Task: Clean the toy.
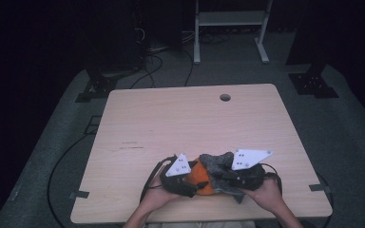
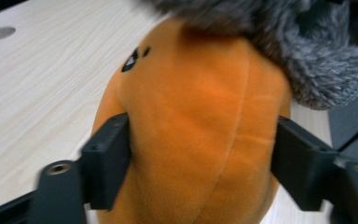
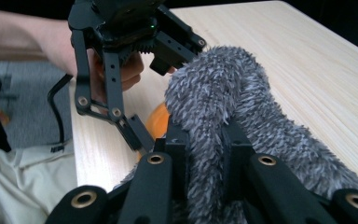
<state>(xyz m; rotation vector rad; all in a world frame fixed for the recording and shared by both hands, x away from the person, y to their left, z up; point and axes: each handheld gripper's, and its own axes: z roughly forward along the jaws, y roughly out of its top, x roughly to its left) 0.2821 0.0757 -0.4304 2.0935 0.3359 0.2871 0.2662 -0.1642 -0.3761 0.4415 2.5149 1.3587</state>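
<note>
Orange plush (image 2: 196, 126) is sitting at the table's (image 1: 171, 123) near edge; your left gripper (image 2: 200, 158) is straddling it, seemingly pressing, while your right gripper (image 3: 205, 154) is pinching grey fuzzy fabric (image 3: 233, 93) tight

The table (image 1: 171, 123) is a rectangular slab with a light wood-grain top and rounded corners. A round cable hole (image 1: 225, 97) sits near the far edge, right of centre. A faint dark mark (image 1: 130, 147) shows on the left half of the top. Near the front edge an orange plush (image 1: 200, 179) rests on the top, with a grey furry cloth (image 1: 218, 164) draped over it. The table stands on a grey carpet (image 1: 342, 137), where black cables (image 1: 59, 166) run beside its left side.
</note>
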